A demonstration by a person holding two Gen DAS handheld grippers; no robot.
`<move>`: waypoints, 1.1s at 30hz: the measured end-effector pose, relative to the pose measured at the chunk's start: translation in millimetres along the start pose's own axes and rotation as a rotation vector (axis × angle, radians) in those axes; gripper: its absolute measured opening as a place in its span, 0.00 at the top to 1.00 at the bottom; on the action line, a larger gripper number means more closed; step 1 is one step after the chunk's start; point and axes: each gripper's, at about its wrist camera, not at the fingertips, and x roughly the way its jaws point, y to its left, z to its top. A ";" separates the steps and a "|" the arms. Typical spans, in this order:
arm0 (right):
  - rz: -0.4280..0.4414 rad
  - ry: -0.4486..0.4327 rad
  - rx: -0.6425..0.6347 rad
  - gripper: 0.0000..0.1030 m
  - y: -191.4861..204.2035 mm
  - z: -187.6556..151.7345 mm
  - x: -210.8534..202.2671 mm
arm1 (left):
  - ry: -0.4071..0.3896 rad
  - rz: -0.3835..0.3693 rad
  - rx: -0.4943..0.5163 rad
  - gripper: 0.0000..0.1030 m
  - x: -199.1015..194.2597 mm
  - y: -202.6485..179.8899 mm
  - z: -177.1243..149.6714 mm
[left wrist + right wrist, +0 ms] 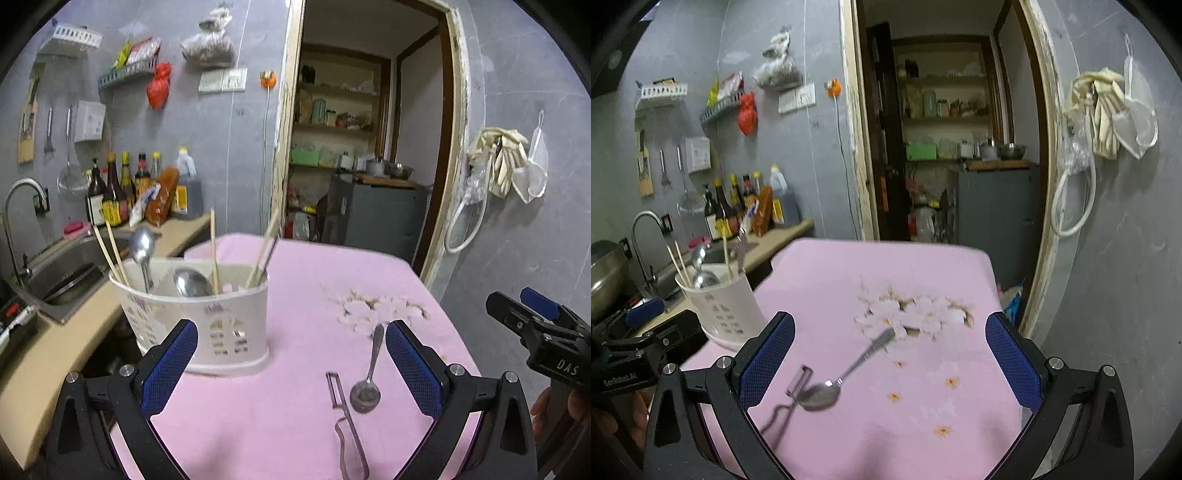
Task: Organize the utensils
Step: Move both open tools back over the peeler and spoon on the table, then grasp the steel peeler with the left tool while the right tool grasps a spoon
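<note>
Hovering open, L gripper (291,354) & R gripper (890,354), spoon (846,376) (beside peeler (792,398)) on tablecloth (923,266)

The counter (295,424) is covered by a pink cloth printed with a cluster of white blossoms (916,312) and a few small orange flowers; a white slotted utensil holder (199,325) stands at its left edge. A metal spoon (367,380) lies on the cloth with its handle toward the blossoms; a metal peeler (347,424) lies just beside its bowl.
</note>
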 end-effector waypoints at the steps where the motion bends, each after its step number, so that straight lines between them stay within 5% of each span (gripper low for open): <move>1: 0.001 0.016 0.002 0.01 -2.3 -3.0 3.5 | 0.023 -0.006 -0.001 0.01 4.7 -1.0 -2.5; 13: 0.089 0.331 0.101 0.04 -35.3 -35.4 85.2 | 0.291 -0.072 -0.026 0.01 61.1 -10.2 -32.5; 17: 0.131 0.423 0.139 0.19 -38.1 -46.6 114.8 | 0.354 -0.075 -0.020 0.03 75.8 -14.3 -40.4; 23: 0.195 0.524 0.125 0.47 -27.2 -55.3 157.5 | 0.459 -0.108 -0.076 0.31 104.8 -12.0 -50.2; 33: 0.232 0.557 0.080 0.63 -10.8 -48.4 186.0 | 0.595 -0.191 -0.200 0.60 149.6 -5.5 -58.9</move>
